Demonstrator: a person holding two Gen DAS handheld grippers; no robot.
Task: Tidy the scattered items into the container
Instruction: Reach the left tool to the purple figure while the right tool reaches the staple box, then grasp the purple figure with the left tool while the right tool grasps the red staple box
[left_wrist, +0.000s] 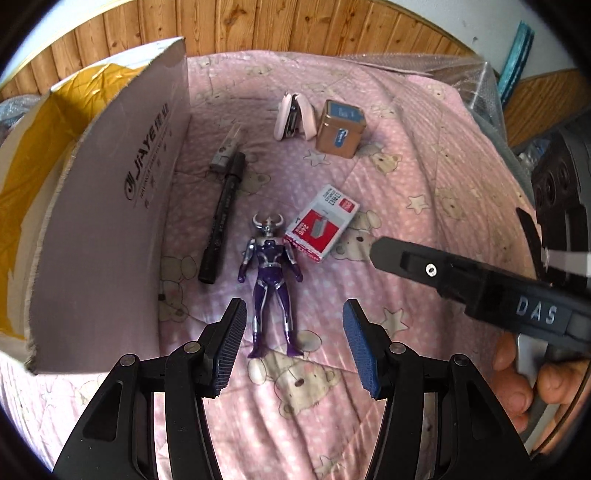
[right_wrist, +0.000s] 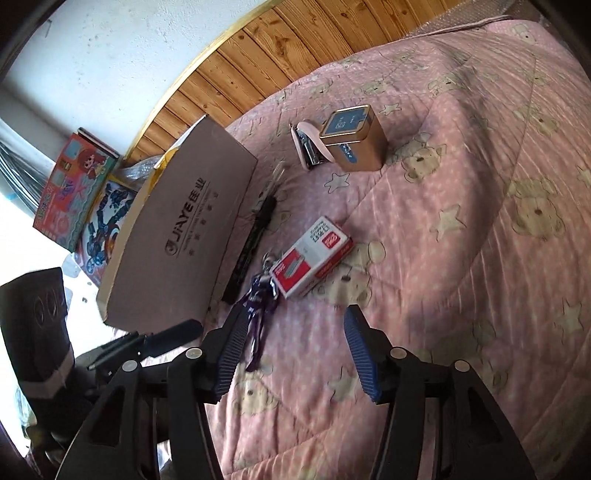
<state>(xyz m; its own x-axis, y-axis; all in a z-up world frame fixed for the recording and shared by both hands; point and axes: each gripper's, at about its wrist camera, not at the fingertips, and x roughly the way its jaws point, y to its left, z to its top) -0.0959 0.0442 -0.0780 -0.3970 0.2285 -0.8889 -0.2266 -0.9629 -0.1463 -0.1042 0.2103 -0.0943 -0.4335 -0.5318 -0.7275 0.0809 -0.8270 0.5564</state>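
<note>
A cardboard box (left_wrist: 110, 206) with a raised flap stands at the left on the pink quilt; it also shows in the right wrist view (right_wrist: 184, 236). A purple and silver toy figure (left_wrist: 271, 280) lies on the quilt, its legs between the fingers of my open, empty left gripper (left_wrist: 293, 345). A black marker (left_wrist: 223, 218), a red and white staple box (left_wrist: 321, 229), a pink stapler (left_wrist: 293, 116) and a gold tin (left_wrist: 341, 127) lie beyond. My right gripper (right_wrist: 291, 352) is open and empty, hovering near the figure (right_wrist: 258, 299) and staple box (right_wrist: 310, 256).
The quilt (left_wrist: 424, 177) slopes away to the right and front. Wood panelling (left_wrist: 295, 22) backs the bed. Colourful toy boxes (right_wrist: 74, 184) stand beyond the cardboard box. The right gripper's body (left_wrist: 480, 284) reaches in from the right in the left wrist view.
</note>
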